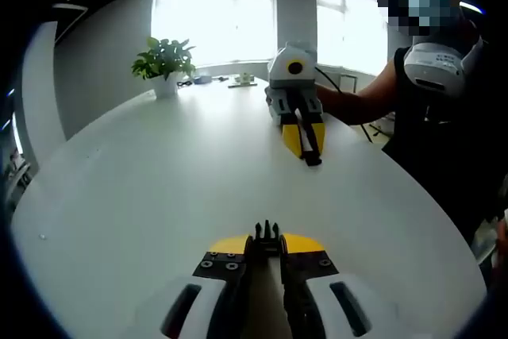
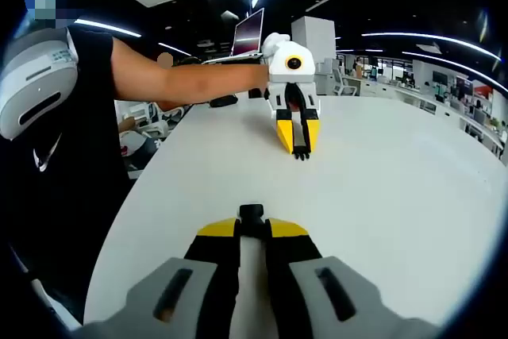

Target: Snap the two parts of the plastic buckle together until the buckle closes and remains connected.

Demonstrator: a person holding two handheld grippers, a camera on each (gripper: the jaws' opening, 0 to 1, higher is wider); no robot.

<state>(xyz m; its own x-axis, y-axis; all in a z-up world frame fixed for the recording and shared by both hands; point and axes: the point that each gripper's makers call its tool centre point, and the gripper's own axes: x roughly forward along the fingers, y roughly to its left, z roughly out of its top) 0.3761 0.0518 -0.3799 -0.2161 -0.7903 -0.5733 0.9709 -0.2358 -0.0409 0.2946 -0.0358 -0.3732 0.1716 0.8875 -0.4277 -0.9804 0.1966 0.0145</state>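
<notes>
The pronged black buckle part (image 1: 267,232) sticks out from the yellow tips of my left gripper (image 1: 267,245), which is shut on it low over the white table (image 1: 151,188). Facing it from across the table, my right gripper (image 1: 305,144) is shut on the other black buckle part (image 1: 313,159). In the right gripper view that blunt part (image 2: 251,213) sits between my right gripper's (image 2: 252,229) tips. Further off, the left gripper (image 2: 298,139) points its pronged part (image 2: 300,152) back at it. The two parts are well apart, roughly in line.
A potted plant (image 1: 164,65) and small items (image 1: 238,79) stand at the table's far edge by the windows. The person's torso (image 1: 444,117) is at the table's right side, and a bare forearm (image 2: 190,81) reaches in. A monitor (image 2: 248,33) stands behind.
</notes>
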